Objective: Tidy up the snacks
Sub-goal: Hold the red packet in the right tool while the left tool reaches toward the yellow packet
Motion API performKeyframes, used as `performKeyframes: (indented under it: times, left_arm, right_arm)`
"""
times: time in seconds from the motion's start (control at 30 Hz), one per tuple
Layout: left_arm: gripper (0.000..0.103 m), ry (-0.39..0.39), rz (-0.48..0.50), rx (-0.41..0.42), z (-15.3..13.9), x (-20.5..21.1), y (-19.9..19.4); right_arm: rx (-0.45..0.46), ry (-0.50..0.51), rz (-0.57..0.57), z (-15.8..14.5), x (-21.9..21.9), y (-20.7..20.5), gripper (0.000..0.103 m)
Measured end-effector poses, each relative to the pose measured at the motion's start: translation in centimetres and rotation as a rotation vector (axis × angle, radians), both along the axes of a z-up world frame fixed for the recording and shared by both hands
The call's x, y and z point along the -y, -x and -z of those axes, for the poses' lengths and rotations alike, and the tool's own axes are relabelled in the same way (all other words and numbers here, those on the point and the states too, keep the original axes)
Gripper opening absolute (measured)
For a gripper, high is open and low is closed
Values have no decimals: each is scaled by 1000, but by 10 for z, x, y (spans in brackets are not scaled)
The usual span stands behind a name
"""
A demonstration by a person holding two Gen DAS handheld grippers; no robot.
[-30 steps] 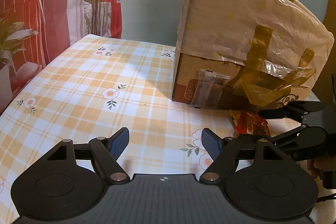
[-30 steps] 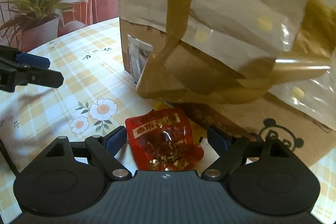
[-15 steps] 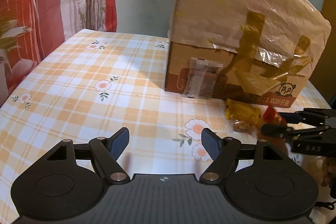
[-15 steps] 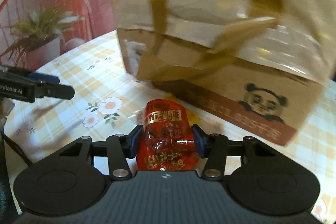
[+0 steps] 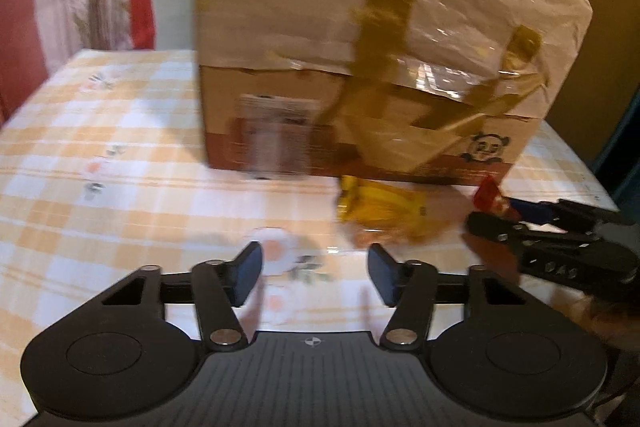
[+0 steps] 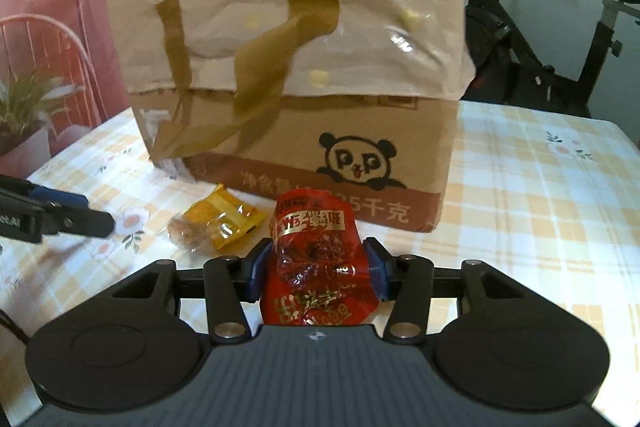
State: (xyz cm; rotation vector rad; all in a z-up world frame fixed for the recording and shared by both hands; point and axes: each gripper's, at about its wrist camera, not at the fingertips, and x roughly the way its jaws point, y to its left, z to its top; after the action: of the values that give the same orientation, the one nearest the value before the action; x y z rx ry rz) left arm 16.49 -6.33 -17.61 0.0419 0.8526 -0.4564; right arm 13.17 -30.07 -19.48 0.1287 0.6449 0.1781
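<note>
So we've got the right gripper point(image 6: 316, 269) clamped on a red snack packet point(image 6: 318, 263), with both blue pads pressing its sides and the packet standing upright between them, top end poking up above the fingers. Its jaws have just been closing and the packet is squeezed right in there. From the left wrist view we only catch the red tip of that packet point(image 5: 489, 191) sticking out past the right gripper point(image 5: 498, 217) on the far right.

Our left gripper point(image 5: 315, 273) has its jaws apart with nothing between them, just tablecloth showing through the gap. They've just been closing a bit but aren't gripping anything.

The yellow snack packet point(image 5: 380, 209) lies flat on the checked floral tablecloth point(image 5: 120, 195), ahead of the left gripper and a little to its right, not touching the fingers. In the right wrist view the yellow packet point(image 6: 218, 221) sits just left of the red one, between the 2 grippers, with the left gripper point(image 6: 100, 221) off to its left.

Right behind both packets stands a cardboard box point(image 6: 304, 163) with a panda print, a cream tote bag point(image 6: 288, 19) pulled over its top half. The yellow packet is close to the box's base.
</note>
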Motion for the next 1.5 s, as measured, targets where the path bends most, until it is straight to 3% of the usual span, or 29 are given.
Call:
performKeyframes:
  times: [0.2, 0.47, 0.63, 0.9, 1.37, 1.5]
  left_arm:
    - [48, 35, -2, -80, 8, 23, -5]
    - [48, 7, -109, -43, 8, 42, -21]
    - [48, -61, -114, -26, 14, 51, -24]
    - [49, -153, -61, -12, 16, 41, 5]
    - [49, -54, -149, -81, 2, 7, 20]
    - [49, 28, -184, -175, 0, -3, 18]
  right_arm:
    - [16, -48, 12, 1, 10, 4, 51]
    - [28, -85, 0, 2, 15, 5, 51]
    - [30, -104, -3, 2, 17, 6, 51]
    - [37, -126, -4, 2, 20, 7, 51]
    - [39, -148, 5, 2, 24, 8, 51]
    - [38, -151, 0, 2, 24, 8, 51]
